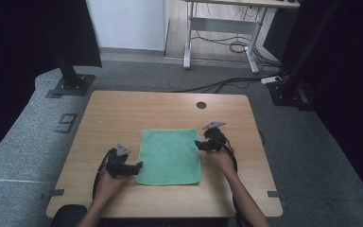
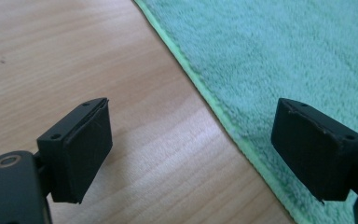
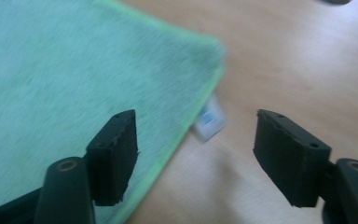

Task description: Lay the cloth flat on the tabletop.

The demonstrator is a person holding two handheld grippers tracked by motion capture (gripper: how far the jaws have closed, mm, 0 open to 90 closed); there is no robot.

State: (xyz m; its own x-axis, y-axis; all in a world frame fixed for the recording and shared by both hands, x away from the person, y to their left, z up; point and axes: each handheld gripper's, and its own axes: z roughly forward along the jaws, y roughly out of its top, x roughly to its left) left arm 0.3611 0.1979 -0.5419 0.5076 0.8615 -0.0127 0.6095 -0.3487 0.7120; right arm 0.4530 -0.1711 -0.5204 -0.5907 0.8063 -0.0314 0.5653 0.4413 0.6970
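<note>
Two open tongs beside one green towel on one table

One green cloth with one white label, one wooden table, two tools.

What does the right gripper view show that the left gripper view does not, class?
Right gripper view: a small white care label poking out from under the green towel's corner, between the open right hand-held gripper's jaws. Left gripper view: a long straight towel hem between the open left hand-held gripper's jaws. Both: green towel on the wooden table.
</note>
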